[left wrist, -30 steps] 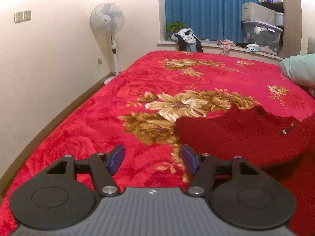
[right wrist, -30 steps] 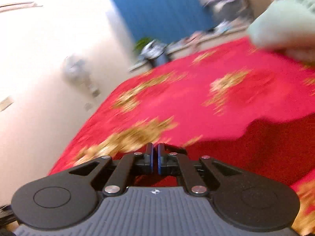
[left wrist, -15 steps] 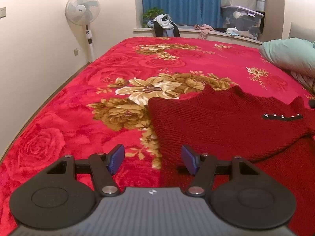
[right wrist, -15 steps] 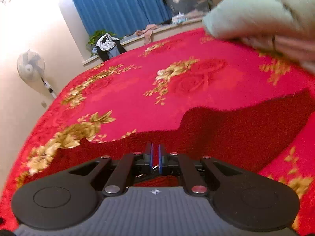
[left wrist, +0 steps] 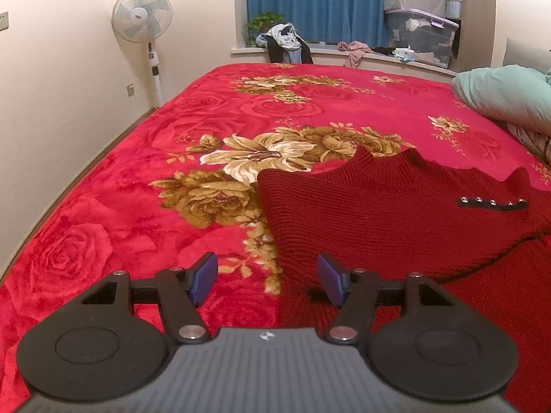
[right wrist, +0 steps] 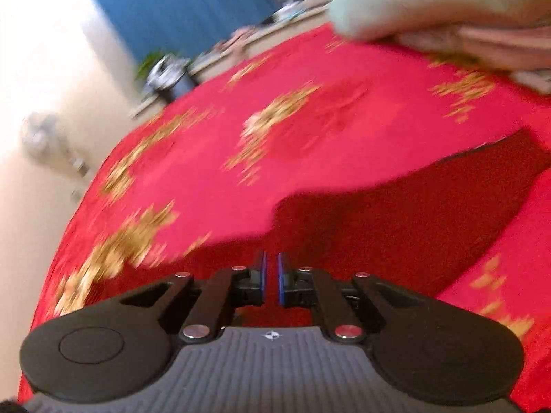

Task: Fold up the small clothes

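A red flowered blanket (left wrist: 213, 158) is covering the whole bed and serving as the folding surface, with a pale green pillow (left wrist: 506, 98) lying off at its right edge. A dark red knit sweater (left wrist: 396, 213) is lying spread on the blanket, one layer already turned over, a short row of buttons (left wrist: 492, 203) showing. The left gripper (left wrist: 267, 280) is hovering with its jaws wide apart, the sweater's near corner sitting between them, probably lined up for a pinch. The right gripper (right wrist: 271, 277) is showing only a narrow slit between its jaws; the blurred sweater is lying right beneath and ahead, but whether any cloth is pinched I cannot tell.
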Demonstrator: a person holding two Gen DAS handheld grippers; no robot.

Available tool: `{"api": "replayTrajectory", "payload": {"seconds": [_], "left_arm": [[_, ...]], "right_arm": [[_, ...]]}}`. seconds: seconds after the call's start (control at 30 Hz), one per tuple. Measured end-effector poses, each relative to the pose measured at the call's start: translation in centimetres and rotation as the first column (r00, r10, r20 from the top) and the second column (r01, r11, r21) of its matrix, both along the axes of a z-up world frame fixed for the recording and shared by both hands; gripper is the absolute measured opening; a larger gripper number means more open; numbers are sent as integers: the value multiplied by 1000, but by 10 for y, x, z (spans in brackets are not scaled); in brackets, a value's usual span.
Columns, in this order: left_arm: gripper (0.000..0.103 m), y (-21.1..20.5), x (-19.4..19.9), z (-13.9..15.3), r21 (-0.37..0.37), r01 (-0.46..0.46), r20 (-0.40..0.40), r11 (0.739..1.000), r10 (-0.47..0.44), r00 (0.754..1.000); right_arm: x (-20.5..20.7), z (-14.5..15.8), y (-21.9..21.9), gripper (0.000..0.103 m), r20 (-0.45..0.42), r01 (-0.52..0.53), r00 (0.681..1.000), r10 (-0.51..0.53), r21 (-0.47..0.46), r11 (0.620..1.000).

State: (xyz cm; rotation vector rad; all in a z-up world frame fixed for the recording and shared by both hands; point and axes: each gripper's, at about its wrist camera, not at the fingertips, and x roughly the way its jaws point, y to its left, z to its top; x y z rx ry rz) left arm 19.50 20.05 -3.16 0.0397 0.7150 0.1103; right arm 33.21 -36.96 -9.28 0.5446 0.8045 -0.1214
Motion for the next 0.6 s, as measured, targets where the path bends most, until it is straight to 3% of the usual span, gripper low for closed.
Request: {"api": "replayTrajectory", "payload": {"seconds": [0.17,0.27,0.43,0.6], "left_arm": [[70,0,1,1,-9,-8,6,1000,8,1000],[70,-1,3,1,-12,-5,4,1000,5,1000],[70,-5,7,-2,-9,8,-5,1000,-8,1000],[70,-9,7,-4,4,27,-11,1000,-27,1000]], "right_arm": [[-9,-21,-82,7,-42,243,970,-241,65,968],[-13,-43,-114,7,-83,333,942,-326,107,937],[-15,-72,-137,11,-153,397,913,-378,128,909],[-14,-82,-147,11,-146,413,908,-392,166,895]]}}
